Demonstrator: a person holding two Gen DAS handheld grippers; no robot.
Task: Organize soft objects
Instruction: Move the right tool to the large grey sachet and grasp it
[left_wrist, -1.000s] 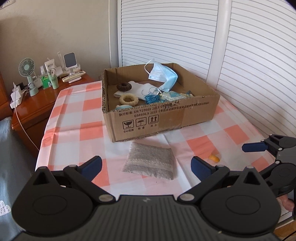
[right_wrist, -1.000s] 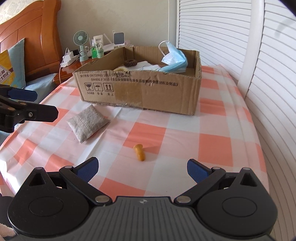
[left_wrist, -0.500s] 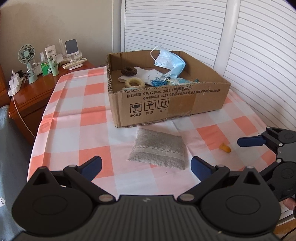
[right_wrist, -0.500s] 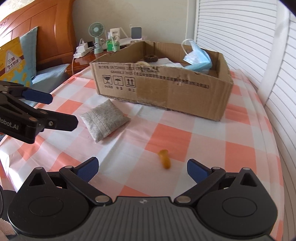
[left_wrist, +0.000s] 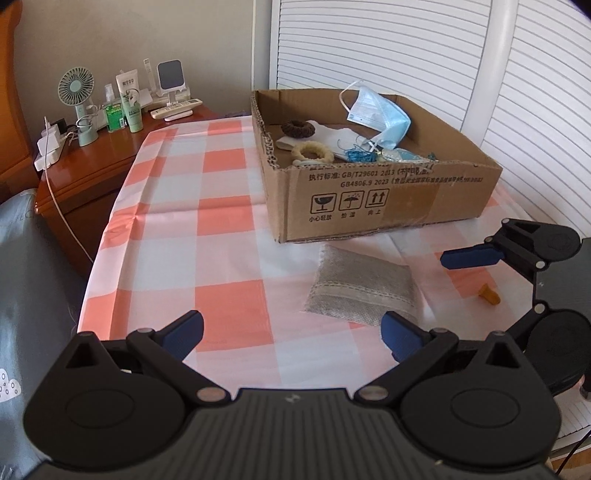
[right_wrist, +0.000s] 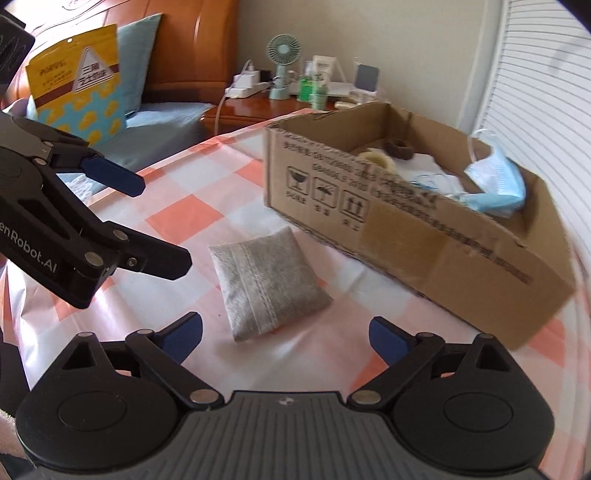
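We held both sets of fingers spread and empty. The grey pouch (right_wrist: 267, 280) lay on the tabletop (right_wrist: 207, 218) just before the cardboard box (right_wrist: 424, 236); our right gripper (right_wrist: 286, 334) should straddle its middle, pinching gently.

Left claw (left_wrist: 291, 334) and right claw (right_wrist: 286, 338) both gape wide, holding nothing.

Checked table (left_wrist: 221, 236): box (left_wrist: 388, 199), pouch (left_wrist: 362, 288)

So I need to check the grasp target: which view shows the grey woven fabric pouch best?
The right wrist view: the grey woven fabric pouch lies whole and centred. In the left wrist view the left gripper's finger covers its near corner.
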